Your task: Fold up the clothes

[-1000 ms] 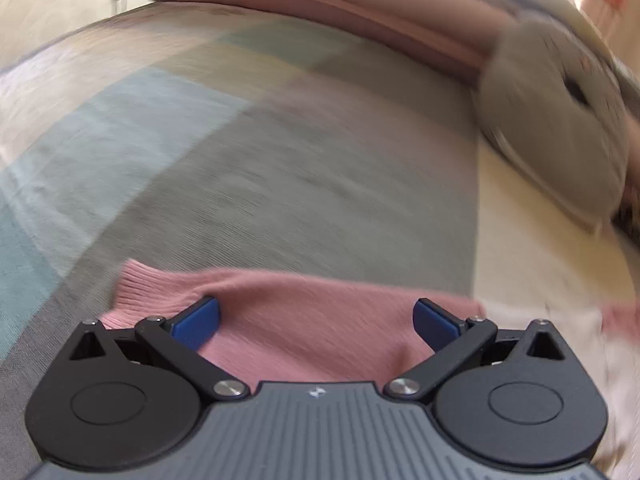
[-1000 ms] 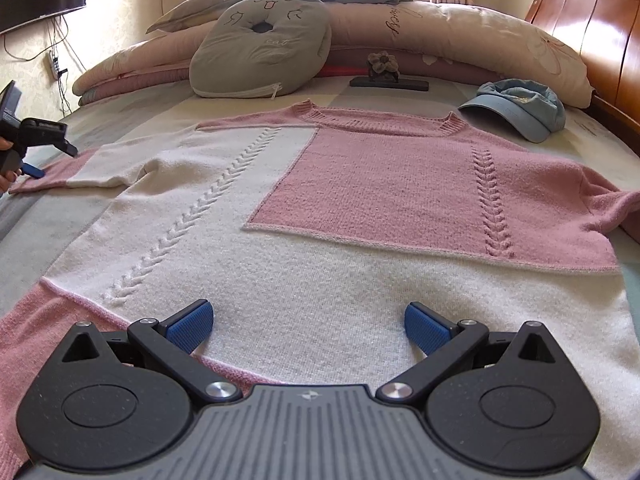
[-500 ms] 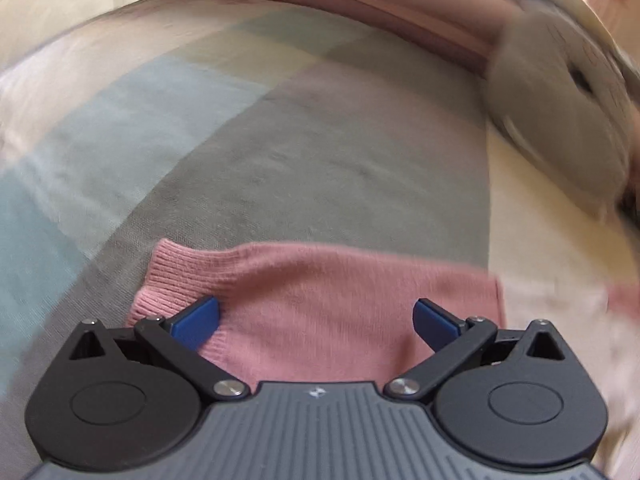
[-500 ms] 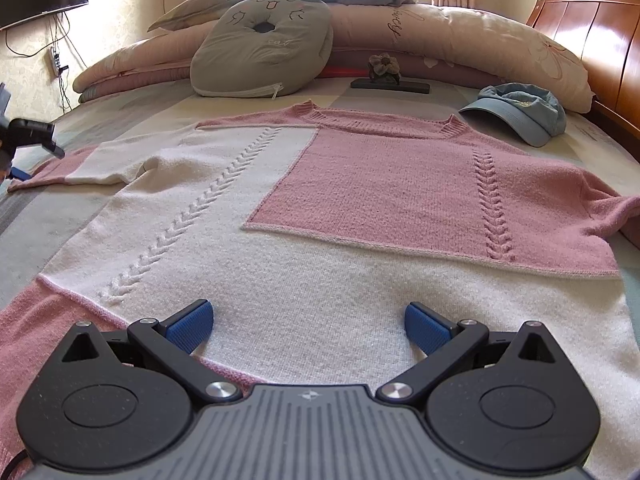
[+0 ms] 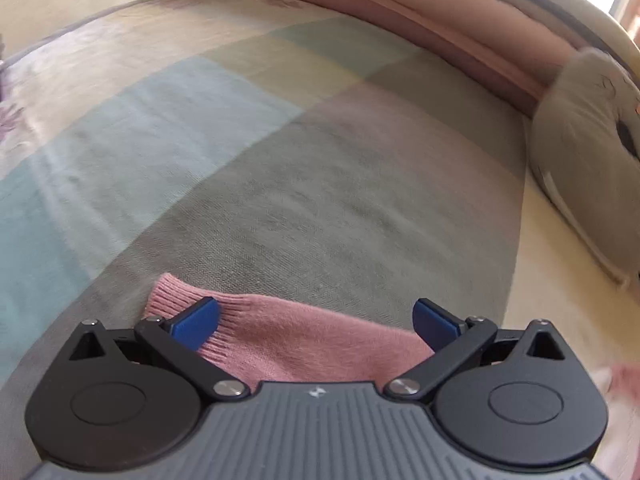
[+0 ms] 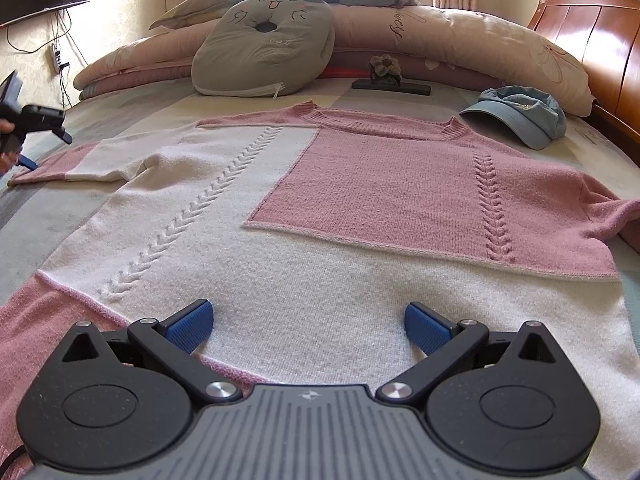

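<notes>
A pink and white knit sweater (image 6: 320, 216) lies spread flat on the bed, neck toward the pillows. Its left sleeve ends in a pink ribbed cuff (image 5: 280, 336), which lies flat between the wide-open blue fingers of my left gripper (image 5: 314, 324). From the right wrist view, that left gripper (image 6: 36, 132) shows at the far left, just above the cuff end of the sleeve (image 6: 52, 164). My right gripper (image 6: 308, 326) is open and hovers low over the sweater's white hem, with nothing between its fingers.
A grey cat-face cushion (image 6: 264, 44) and long pink pillows (image 6: 460, 44) line the head of the bed. A blue cap (image 6: 520, 114) lies by the right shoulder, and a dark flat object (image 6: 392, 88) beyond the collar. A wooden headboard (image 6: 592, 28) stands at right.
The left gripper has shifted along the sleeve, so the cuff end now lies by its left finger. The right gripper has barely moved.
</notes>
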The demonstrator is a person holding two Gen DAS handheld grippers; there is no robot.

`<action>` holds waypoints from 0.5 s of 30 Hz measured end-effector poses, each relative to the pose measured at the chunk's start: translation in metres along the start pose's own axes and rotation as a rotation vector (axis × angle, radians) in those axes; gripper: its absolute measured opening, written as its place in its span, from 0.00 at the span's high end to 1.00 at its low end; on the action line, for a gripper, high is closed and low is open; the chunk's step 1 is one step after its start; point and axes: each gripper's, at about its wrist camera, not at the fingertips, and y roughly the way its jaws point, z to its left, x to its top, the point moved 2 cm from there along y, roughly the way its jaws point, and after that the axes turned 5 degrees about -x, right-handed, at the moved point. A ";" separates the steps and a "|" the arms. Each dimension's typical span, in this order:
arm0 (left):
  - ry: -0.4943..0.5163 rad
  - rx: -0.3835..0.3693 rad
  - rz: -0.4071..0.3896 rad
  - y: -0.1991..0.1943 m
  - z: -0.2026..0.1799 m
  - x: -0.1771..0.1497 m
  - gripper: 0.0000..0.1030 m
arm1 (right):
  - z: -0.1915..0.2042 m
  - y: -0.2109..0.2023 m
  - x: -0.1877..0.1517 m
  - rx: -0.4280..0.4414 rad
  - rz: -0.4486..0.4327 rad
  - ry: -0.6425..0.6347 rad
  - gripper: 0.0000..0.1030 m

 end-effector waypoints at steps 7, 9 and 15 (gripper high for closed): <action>0.166 -0.129 0.021 -0.070 -0.076 -0.029 0.01 | -0.003 -0.013 0.003 0.070 -0.011 -0.002 0.00; 0.217 -0.174 0.017 -0.093 -0.106 -0.037 0.01 | -0.007 -0.019 0.005 0.116 -0.031 0.034 0.00; 0.410 -0.314 0.067 -0.112 -0.203 -0.084 0.01 | -0.027 -0.022 0.008 0.148 -0.025 0.146 0.00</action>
